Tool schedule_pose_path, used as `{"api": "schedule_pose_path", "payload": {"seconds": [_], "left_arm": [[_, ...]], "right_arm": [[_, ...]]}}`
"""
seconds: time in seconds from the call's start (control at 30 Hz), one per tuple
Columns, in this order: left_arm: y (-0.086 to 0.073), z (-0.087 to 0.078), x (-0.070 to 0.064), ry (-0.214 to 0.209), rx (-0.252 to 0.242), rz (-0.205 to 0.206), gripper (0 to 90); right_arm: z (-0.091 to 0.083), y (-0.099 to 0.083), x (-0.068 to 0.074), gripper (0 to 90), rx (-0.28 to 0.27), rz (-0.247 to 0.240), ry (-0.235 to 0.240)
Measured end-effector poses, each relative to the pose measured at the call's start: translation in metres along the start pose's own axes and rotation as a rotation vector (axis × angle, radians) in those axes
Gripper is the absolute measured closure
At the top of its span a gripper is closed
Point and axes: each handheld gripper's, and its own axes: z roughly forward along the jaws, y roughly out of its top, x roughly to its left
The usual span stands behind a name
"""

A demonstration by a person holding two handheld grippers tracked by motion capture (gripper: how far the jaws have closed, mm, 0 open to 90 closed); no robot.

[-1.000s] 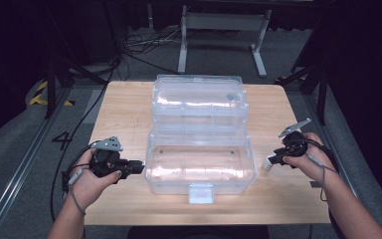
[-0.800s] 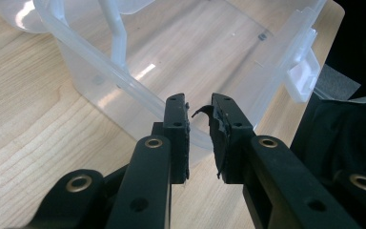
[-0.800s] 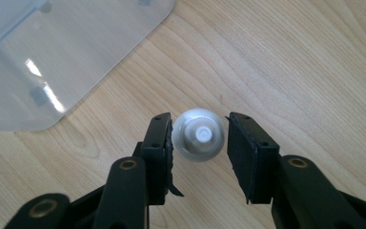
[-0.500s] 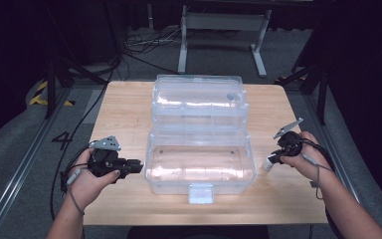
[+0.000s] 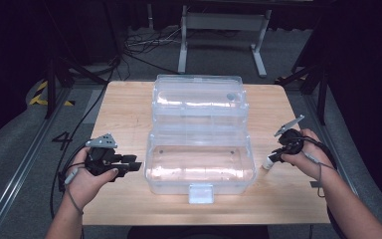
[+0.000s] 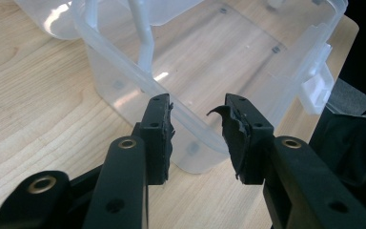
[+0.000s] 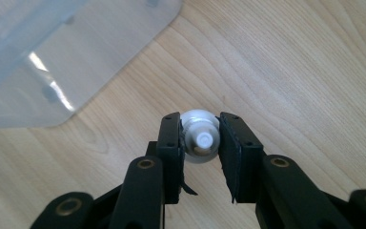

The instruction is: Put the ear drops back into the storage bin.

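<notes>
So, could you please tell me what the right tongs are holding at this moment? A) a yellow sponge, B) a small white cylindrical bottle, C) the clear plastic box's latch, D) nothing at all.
B: in the right gripper view the right tongs are closed on a small white cylindrical bottle above the wooden table, beside the clear plastic box.
</notes>
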Motion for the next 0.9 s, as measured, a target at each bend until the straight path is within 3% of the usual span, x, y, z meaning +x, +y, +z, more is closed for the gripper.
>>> {"api": "schedule_pose_path", "payload": {"seconds": [0.13,0.67,0.9], "left_arm": [[-0.001,-0.001,0.002,0.032,0.007,-0.008,60.6],[-0.002,-0.002,0.005,0.027,0.000,-0.023,60.1],[-0.002,-0.002,0.006,0.028,0.003,-0.023,60.1]], "right_arm": [[-0.010,0.004,0.002,71.5,-0.008,-0.011,0.004],[-0.045,0.018,0.010,71.5,-0.035,-0.042,0.000],[-0.062,0.025,0.021,71.5,-0.038,-0.081,0.002]]}}
